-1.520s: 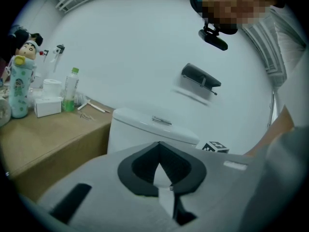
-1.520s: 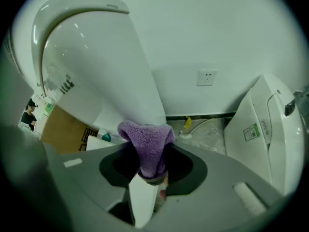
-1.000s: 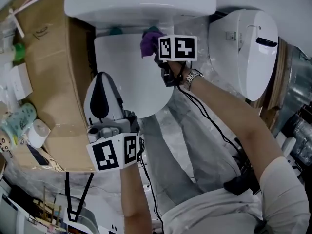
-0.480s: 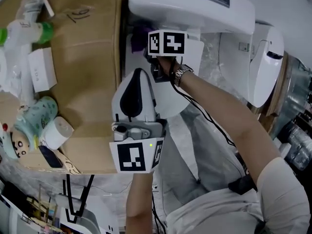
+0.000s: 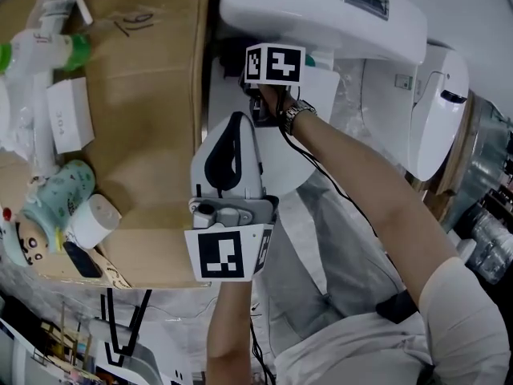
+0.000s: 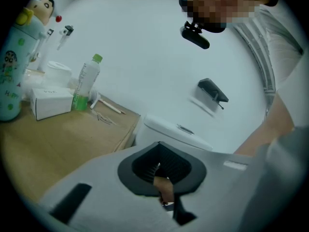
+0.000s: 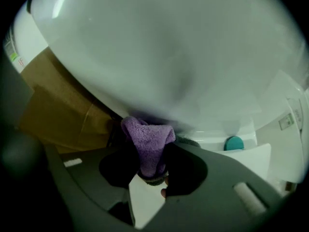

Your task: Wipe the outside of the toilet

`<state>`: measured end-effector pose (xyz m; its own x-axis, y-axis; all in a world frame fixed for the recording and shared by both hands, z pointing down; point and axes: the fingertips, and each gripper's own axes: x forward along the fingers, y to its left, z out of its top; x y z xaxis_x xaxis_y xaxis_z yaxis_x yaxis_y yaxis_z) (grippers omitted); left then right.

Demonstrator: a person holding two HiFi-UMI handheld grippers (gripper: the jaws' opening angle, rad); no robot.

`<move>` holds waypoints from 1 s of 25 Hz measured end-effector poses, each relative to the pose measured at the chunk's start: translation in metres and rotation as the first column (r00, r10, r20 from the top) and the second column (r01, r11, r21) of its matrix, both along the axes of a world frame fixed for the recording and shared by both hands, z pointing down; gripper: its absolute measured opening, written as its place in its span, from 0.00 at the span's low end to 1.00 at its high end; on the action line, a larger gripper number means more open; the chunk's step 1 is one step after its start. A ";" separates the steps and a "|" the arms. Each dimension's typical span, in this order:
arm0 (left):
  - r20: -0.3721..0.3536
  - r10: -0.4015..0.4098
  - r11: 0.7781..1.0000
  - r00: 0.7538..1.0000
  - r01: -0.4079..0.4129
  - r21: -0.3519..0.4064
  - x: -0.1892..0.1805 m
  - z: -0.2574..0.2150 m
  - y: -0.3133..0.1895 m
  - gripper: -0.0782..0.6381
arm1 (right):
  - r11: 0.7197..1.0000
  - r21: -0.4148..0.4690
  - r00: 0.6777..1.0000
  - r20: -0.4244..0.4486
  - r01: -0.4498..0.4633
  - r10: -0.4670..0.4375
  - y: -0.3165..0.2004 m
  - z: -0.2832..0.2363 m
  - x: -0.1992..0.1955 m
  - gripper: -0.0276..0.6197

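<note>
- The right gripper (image 7: 150,168) has its jaws clamped on a purple cloth (image 7: 146,137). The cloth's bunched end sticks out ahead of the jaws.
- That end is pushed into the dark gap under the tank (image 5: 321,8) of the toilet (image 5: 280,163), at the far left corner behind the lid (image 5: 319,95). It lies right against the tank's underside, but I cannot tell whether it actually touches.
- The left gripper (image 5: 234,125) hangs nearer the person, over the closed lid. Its jaws are together with nothing between them, and it takes no part in the wiping.
- The toilet stands in the far middle of the scene, with the tank farthest and the lid reaching toward the person.
- A cardboard box (image 5: 152,135) sits close against the toilet's left side, and a second toilet (image 5: 437,111) stands to the right.
- Well to the left on the box are a green-capped bottle (image 5: 48,50) and a small white carton (image 5: 68,115).
- The step in hand looks like wiping the recess below the tank, one of the awkward parts of the outside.
- The next move probably calls for drawing the cloth rightward along that seam, toward the teal cap (image 7: 234,143).
- That would need a firm grip, steady pressure, and a wrist kept low under the tank's overhang. The box leaves little room on the left.
</note>
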<state>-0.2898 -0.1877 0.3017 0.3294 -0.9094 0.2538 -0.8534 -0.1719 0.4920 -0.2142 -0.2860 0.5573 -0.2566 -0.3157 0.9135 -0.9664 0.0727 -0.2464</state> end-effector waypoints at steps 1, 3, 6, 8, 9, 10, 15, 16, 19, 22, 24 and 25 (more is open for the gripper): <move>0.003 -0.006 1.000 1.000 0.006 -0.003 0.002 0.001 0.000 0.12 | 1.000 -0.003 1.000 -0.002 -0.011 0.011 0.000 -0.001 0.009 0.27; 0.009 -0.016 1.000 1.000 0.016 -0.009 0.008 0.002 -0.001 0.12 | 1.000 -0.009 1.000 -0.009 -0.022 0.022 0.000 -0.003 0.029 0.27; 0.016 -0.026 0.999 1.000 0.026 -0.018 0.022 0.000 -0.001 0.12 | 1.000 -0.017 0.999 -0.027 -0.020 0.020 0.004 -0.005 0.063 0.27; 0.018 -0.029 0.999 0.999 0.030 -0.021 0.034 -0.002 -0.001 0.12 | 1.000 -0.021 0.999 -0.039 -0.022 0.022 0.007 -0.005 0.086 0.27; 0.019 -0.030 0.999 0.999 0.030 -0.022 0.041 -0.003 0.000 0.12 | 1.000 -0.022 0.999 -0.046 -0.022 0.021 0.008 -0.005 0.098 0.27; 0.022 -0.030 0.999 0.999 0.030 -0.023 0.049 -0.004 0.001 0.12 | 1.000 -0.023 0.998 -0.052 -0.020 0.019 0.009 -0.005 0.109 0.27; 0.041 -0.018 0.999 0.999 0.019 -0.035 0.087 -0.004 0.009 0.12 | 1.000 -0.018 0.996 -0.083 -0.024 0.022 0.013 -0.005 0.164 0.27; 0.044 -0.014 0.999 0.999 0.015 -0.040 0.095 -0.004 0.011 0.12 | 0.999 -0.018 0.995 -0.096 -0.029 0.027 0.014 -0.005 0.178 0.27; 0.055 -0.001 0.999 0.998 0.003 -0.045 0.116 -0.007 0.015 0.12 | 0.999 -0.021 0.988 -0.148 -0.049 0.045 0.018 -0.004 0.223 0.27; 0.069 0.004 0.999 0.998 0.000 -0.046 0.134 -0.012 0.017 0.12 | 0.999 -0.011 0.975 -0.218 -0.039 0.036 0.023 -0.004 0.265 0.27; 0.065 -0.005 0.999 0.998 0.008 -0.049 0.145 -0.014 0.018 0.12 | 1.000 -0.006 0.967 -0.255 -0.027 0.025 0.024 -0.005 0.289 0.27; 0.062 -0.013 0.999 0.998 0.016 -0.050 0.148 -0.015 0.019 0.12 | 1.000 -0.005 0.963 -0.270 -0.022 0.020 0.025 -0.005 0.299 0.27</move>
